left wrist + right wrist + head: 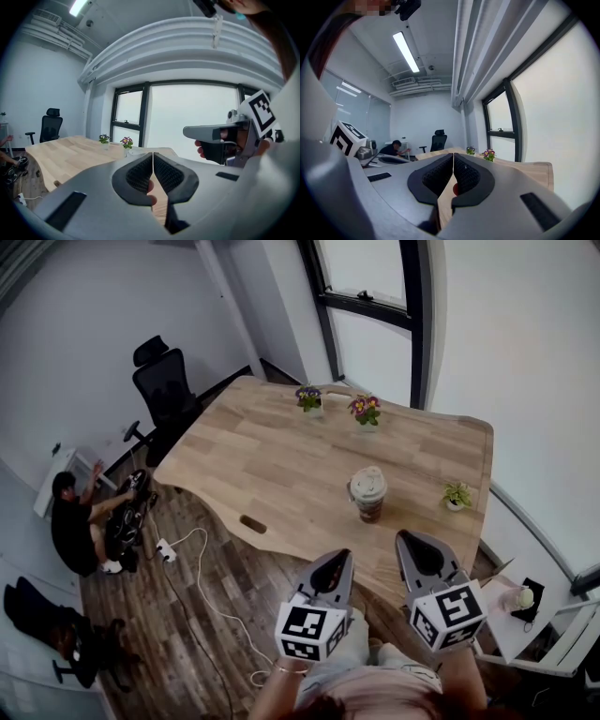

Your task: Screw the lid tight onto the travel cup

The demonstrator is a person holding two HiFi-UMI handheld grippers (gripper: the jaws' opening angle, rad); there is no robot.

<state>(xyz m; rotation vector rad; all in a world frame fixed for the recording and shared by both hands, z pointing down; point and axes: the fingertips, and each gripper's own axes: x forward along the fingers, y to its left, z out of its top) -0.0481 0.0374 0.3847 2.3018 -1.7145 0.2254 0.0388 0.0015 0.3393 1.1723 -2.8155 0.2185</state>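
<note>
Holding both grippers low over the near edge of the table (262,456), none of it touching the cup.

Left gripper (337,563): jaws fully together, pad on pad. Its own view confirms it (153,171).
Right gripper (412,545): same, pads pressed flat against each other (453,176).

Head view is the only one that gives the travel cup (367,493) properly. It stands upright on the table just beyond the two tips and between their lines, with the lid (367,482) sitting on top. Can't tell from this height whether the lid is threaded down or just resting.

Right gripper view: a small reddish patch shows in the notch below the pads, possibly the cup, too little visible to call.

Left gripper view shows the right gripper (213,133) side-on with my fingers on its handle. The right gripper view catches the left one's marker cube (347,138).

Two flower pots (365,410) sit at the far edge by the window (375,296) and a green plant (457,495) right of the cup. An office chair (164,385) stands at the far-left corner, with a person (75,521) crouched on the floor beside it.
</note>
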